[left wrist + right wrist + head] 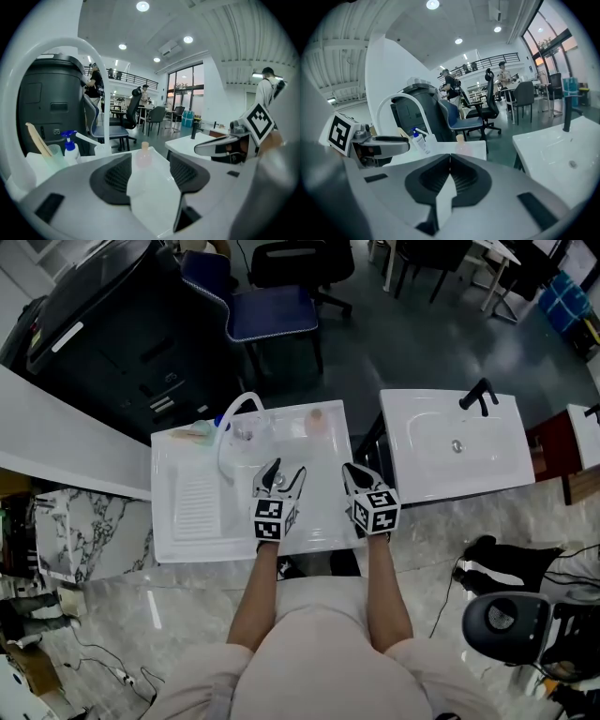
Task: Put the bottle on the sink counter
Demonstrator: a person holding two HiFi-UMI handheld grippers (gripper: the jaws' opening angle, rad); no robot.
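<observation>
A small clear bottle (pixel 317 420) with a tan cap stands upright on the far right corner of the white sink counter (pixel 319 521). My left gripper (pixel 286 470) hovers over the basin with its jaws open and empty. In the left gripper view (pixel 150 160) the bottle (pixel 143 156) shows between the jaws, farther off. My right gripper (pixel 349 470) is above the counter's right edge, shut on nothing. In the right gripper view (pixel 450 157) the bottle (pixel 461 142) stands beyond the closed tips.
A white arched faucet (pixel 234 423), a blue-topped spray bottle (pixel 70 147) and a cup with a wooden stick (pixel 51 157) crowd the sink's far left. A second white basin (pixel 455 442) with a black tap (pixel 480 395) stands to the right across a gap. A blue chair (pixel 272 310) is behind.
</observation>
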